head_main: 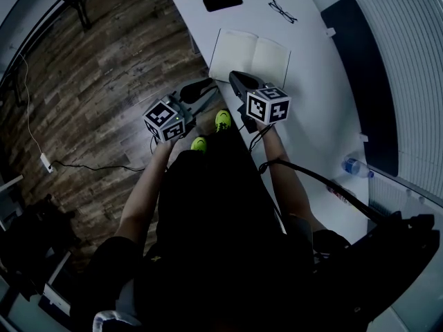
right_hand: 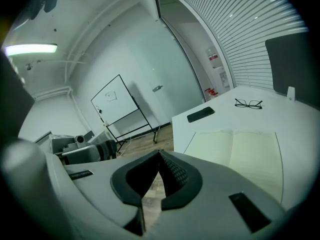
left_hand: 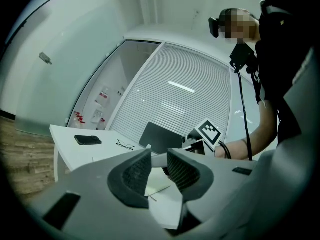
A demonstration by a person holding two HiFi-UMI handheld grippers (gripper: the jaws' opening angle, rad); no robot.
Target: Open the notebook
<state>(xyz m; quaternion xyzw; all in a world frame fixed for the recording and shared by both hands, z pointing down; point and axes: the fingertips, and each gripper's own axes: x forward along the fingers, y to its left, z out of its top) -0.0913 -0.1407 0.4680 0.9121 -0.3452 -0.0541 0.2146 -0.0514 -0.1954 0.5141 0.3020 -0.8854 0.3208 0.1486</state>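
Observation:
The notebook [head_main: 250,56] lies open flat on the white table [head_main: 311,81], showing two blank cream pages. It also appears in the right gripper view [right_hand: 240,151] and past the left jaws [left_hand: 161,185]. My right gripper [head_main: 237,81] hovers at the notebook's near edge; its jaws [right_hand: 159,155] are shut with nothing between them. My left gripper [head_main: 203,93] sits beside the table's left edge, by the notebook's near left corner. Its jaws [left_hand: 159,168] stand partly apart with nothing gripped.
A black phone [head_main: 223,1] and a pair of glasses [head_main: 282,10] lie on the table beyond the notebook. A water bottle [head_main: 356,166] lies near the table's right side. A dark panel [head_main: 353,54] stands behind the table. Wooden floor [head_main: 104,68] lies to the left.

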